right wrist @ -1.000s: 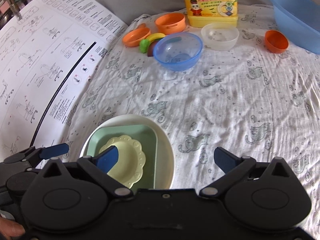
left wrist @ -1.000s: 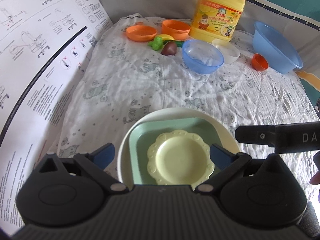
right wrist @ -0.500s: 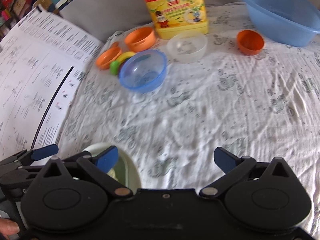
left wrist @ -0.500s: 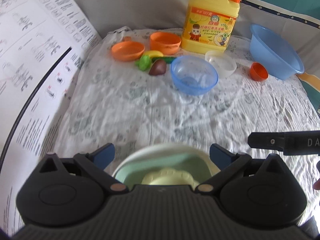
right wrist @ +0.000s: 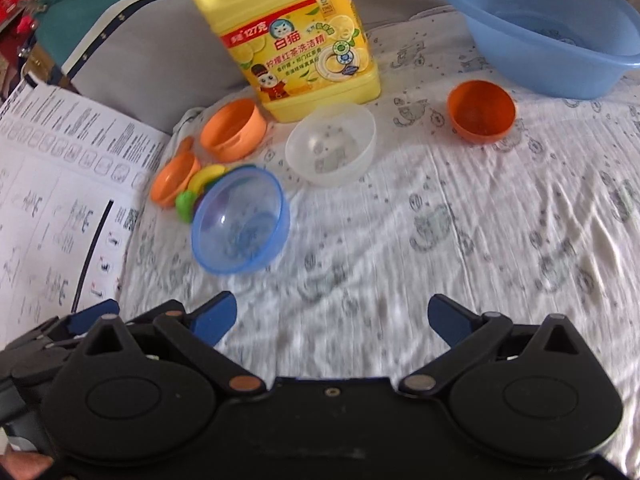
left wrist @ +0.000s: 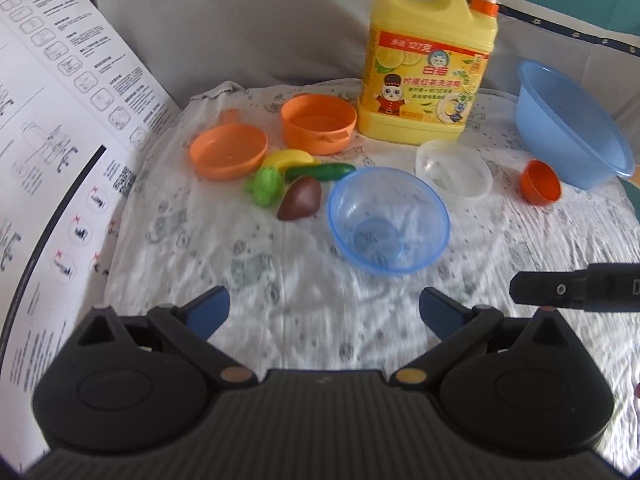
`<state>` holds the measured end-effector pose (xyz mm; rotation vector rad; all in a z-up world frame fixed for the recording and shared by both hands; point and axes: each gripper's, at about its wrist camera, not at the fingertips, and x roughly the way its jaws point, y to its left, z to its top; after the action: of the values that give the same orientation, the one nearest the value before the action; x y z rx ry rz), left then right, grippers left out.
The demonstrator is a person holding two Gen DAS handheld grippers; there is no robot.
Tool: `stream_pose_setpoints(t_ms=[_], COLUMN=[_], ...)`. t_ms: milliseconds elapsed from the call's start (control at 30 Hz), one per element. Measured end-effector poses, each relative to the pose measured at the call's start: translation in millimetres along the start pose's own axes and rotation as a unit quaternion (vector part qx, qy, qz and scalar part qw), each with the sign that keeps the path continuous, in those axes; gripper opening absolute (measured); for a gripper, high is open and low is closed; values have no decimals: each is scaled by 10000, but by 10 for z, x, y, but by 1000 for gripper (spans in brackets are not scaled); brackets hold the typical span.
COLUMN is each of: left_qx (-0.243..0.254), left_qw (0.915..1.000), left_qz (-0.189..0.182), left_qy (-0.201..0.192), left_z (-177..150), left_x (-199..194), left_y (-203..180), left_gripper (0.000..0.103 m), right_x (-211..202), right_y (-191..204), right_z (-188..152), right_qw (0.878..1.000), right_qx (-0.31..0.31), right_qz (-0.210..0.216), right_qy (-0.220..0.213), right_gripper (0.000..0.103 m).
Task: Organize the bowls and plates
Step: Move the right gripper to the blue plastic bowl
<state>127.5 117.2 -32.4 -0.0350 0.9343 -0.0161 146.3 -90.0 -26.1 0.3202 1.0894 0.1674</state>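
Observation:
A clear blue bowl sits mid-table on the printed white cloth. Behind it are a clear white bowl, a small orange bowl, an orange pot and an orange pan. My left gripper is open above bare cloth, short of the blue bowl. My right gripper is open too, holding nothing. The stacked plates are out of view.
A yellow detergent jug stands at the back. A large blue basin is back right. Toy vegetables lie left of the blue bowl. A printed instruction sheet borders the left.
Both grippers have moved forward and up away from the stacked plates, which have dropped out of both views. The bowls at the back now look nearer.

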Motion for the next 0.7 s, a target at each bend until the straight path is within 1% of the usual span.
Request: stream_pose_setpoints(t_ms=[133, 233, 333, 400, 433, 500, 533, 600, 633, 667, 700], left_qx=[-134, -158, -209, -226, -220, -190, -166, -133, -134, -141, -150], left_qw=[9999, 9998, 9997, 9997, 9997, 9998, 9998, 9999, 9998, 9998, 9997], left_qz=[2, 86, 87, 71, 72, 37, 15, -9, -40, -81, -115], left_qy=[19, 34, 49, 38, 31, 44, 59, 109, 129, 152, 179], left_z=[156, 261, 339, 377, 392, 410, 416, 422, 424, 425, 426], left_x=[143, 270, 384, 445, 474, 529, 555, 612, 637, 660, 681], left_y=[69, 87, 92, 83, 72, 44, 28, -1, -7, -13, -18], left_gripper=[103, 102, 94, 87, 86, 78, 75, 65, 63, 56, 53], right_x=[117, 229, 357, 429, 463, 543, 581, 635, 663, 687, 709], right_y=[24, 53, 84, 110, 126, 151, 160, 170, 187, 203, 216], right_z=[197, 330, 423, 472, 491, 525, 540, 547, 551, 550, 551], right_qw=[10000, 9998, 9993, 9992, 9992, 9992, 9992, 9990, 9989, 9989, 9990], right_qx=[47, 131, 218, 197, 168, 160, 158, 135, 104, 69, 44], right_qz=[41, 126, 316, 352, 352, 333, 342, 385, 394, 391, 388], right_qy=[-44, -42, 40, 60, 72, 126, 156, 197, 214, 229, 237], right_gripper=[103, 103, 103, 102, 98, 90, 85, 77, 72, 67, 64])
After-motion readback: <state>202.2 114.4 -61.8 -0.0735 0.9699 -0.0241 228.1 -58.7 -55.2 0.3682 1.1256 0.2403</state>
